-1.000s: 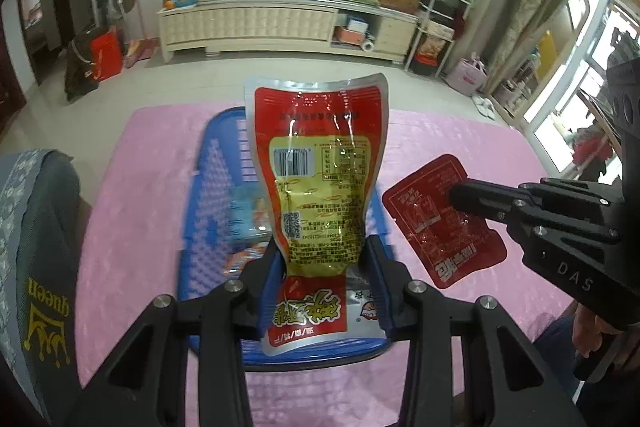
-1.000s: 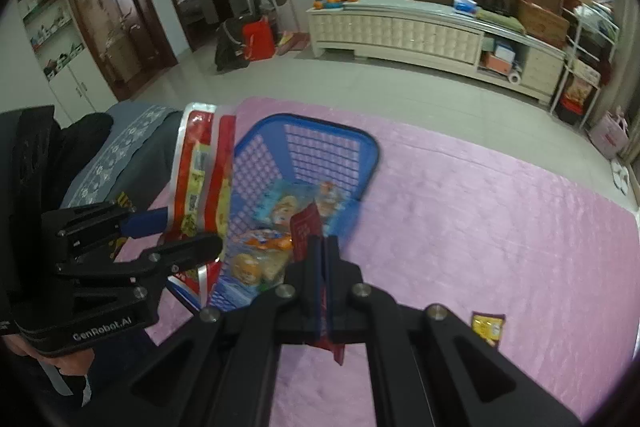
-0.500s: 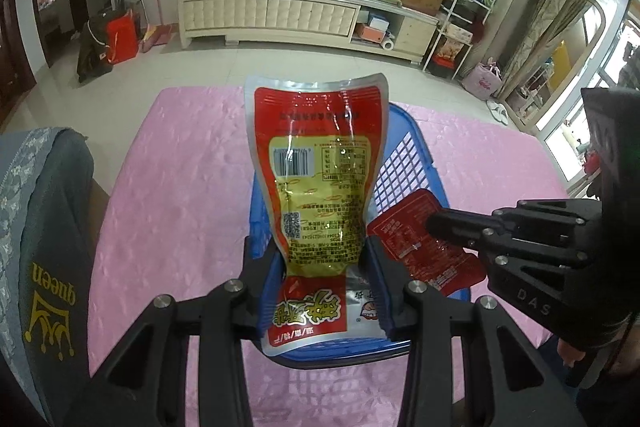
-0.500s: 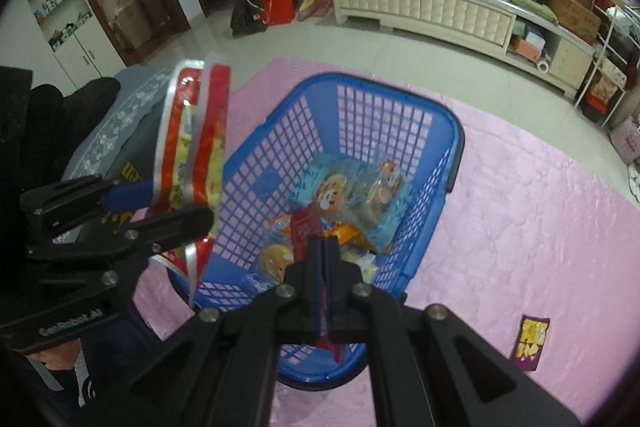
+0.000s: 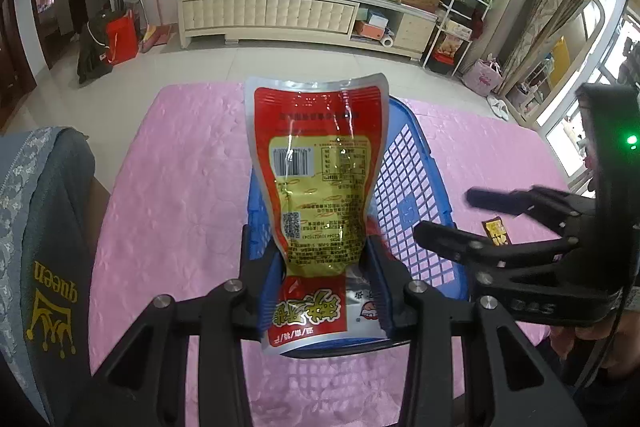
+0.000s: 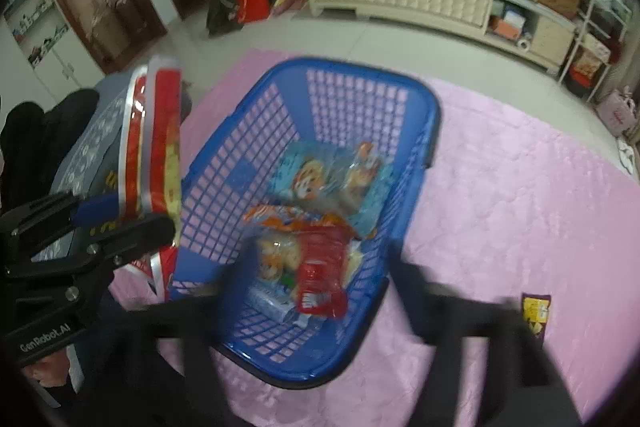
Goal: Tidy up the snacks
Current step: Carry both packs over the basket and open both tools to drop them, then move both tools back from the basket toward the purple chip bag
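My left gripper (image 5: pixel 320 267) is shut on a tall red-and-yellow snack pouch (image 5: pixel 320 179) and holds it upright at the near left rim of the blue basket (image 5: pixel 412 203). The pouch also shows edge-on in the right wrist view (image 6: pixel 154 143). My right gripper (image 6: pixel 320 263) is open and blurred above the basket (image 6: pixel 360 87). A small red packet (image 6: pixel 320 275) lies loose in the basket on top of several other snacks, among them a light-blue cartoon bag (image 6: pixel 328 179). The right gripper also shows open in the left wrist view (image 5: pixel 460 215).
The basket stands on a pink tablecloth (image 6: pixel 500 195). A small dark-and-yellow packet (image 6: pixel 535 313) lies on the cloth right of the basket. It also shows in the left wrist view (image 5: pixel 496 231). A grey "queen" chair back (image 5: pixel 44 247) stands at the left.
My right gripper has opened and the small red packet it held now lies in the basket. Both grippers moved over the basket. The left gripper keeps its pouch.
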`<action>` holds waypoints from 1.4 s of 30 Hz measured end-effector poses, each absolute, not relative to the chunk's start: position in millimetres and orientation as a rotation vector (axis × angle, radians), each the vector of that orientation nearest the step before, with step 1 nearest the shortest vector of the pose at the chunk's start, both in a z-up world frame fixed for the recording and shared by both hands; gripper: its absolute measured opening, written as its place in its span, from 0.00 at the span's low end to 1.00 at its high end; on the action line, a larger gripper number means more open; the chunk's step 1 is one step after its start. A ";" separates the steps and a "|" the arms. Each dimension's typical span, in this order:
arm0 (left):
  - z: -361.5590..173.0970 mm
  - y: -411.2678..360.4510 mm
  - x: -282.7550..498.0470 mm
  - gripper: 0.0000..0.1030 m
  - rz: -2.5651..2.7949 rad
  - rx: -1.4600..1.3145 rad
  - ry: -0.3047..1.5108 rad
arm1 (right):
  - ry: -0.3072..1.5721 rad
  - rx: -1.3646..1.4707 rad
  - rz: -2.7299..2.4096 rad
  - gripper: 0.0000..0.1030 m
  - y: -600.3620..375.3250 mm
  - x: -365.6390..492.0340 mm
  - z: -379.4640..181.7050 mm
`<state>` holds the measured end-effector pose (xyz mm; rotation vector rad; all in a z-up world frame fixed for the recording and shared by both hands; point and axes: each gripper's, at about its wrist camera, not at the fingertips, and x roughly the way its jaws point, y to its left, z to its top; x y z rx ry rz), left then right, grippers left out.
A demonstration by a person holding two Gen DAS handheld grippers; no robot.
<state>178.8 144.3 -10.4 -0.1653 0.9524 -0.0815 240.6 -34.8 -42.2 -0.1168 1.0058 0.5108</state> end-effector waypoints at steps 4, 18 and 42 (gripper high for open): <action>-7.8 137.5 177.9 0.37 -0.085 -0.157 0.948 | 0.969 -0.132 0.484 0.84 -45.3 234.2 -34.3; -20.8 110.5 200.2 0.37 -0.146 -0.116 0.972 | 0.884 -0.166 0.367 1.00 -81.2 234.8 -30.3; -64.8 88.5 230.3 0.60 -0.144 -0.104 1.096 | 0.925 -0.111 0.332 1.00 -118.4 247.7 -51.8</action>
